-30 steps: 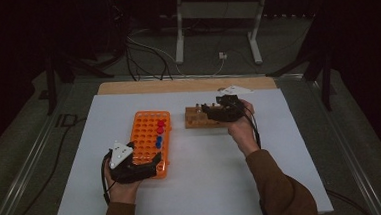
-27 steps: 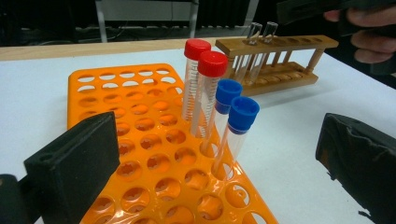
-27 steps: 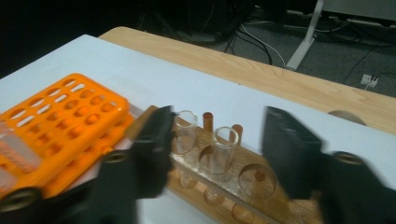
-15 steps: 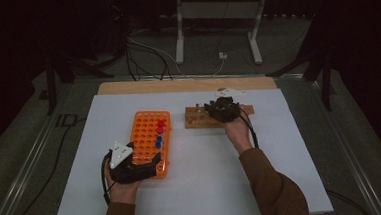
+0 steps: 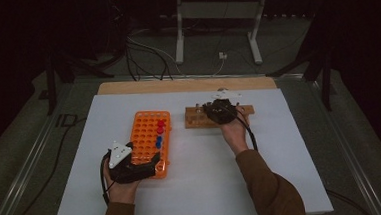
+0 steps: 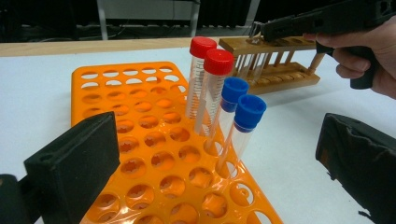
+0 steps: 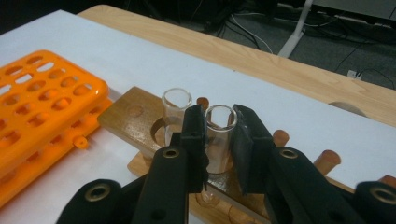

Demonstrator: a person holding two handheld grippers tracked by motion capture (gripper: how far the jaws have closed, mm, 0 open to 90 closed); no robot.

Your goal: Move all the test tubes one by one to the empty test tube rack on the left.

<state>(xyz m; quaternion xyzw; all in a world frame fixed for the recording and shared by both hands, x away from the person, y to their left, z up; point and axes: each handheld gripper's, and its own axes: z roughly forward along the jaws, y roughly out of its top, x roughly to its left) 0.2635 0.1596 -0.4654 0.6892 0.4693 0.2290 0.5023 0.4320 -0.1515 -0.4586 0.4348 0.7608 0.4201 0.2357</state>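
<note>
The right gripper has just closed its jaws on a clear, uncapped glass tube standing in the brown wooden rack. Lift it straight up, so it clears its hole cleanly. The left gripper, jaws wide open and empty, flanks the orange plastic rack on the bench.

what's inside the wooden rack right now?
The wooden rack holds two open glass tubes: one free, and one clamped by the right gripper. Both look empty near the rim; their lower ends are hidden by the jaws and rack.
</note>
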